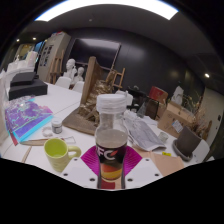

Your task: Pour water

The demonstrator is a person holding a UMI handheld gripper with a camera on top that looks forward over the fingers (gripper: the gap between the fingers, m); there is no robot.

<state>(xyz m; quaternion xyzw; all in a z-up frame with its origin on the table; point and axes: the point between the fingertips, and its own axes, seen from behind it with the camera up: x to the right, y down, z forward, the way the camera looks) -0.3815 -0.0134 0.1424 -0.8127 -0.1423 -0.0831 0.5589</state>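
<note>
Lower left of the frame, a green mug (58, 152) stands on the white table (75, 100), just beside the fingers. At lower centre the gripper (111, 172) is clamped narrow on a bottle (111, 135), upright, white cap on top, red label. To pour well, I judge the bottle should swing left over the mug's mouth and tip slowly. Whether the cap is loose cannot be made out. The bottle's base is hidden, and the clutter at right is unclear.
</note>
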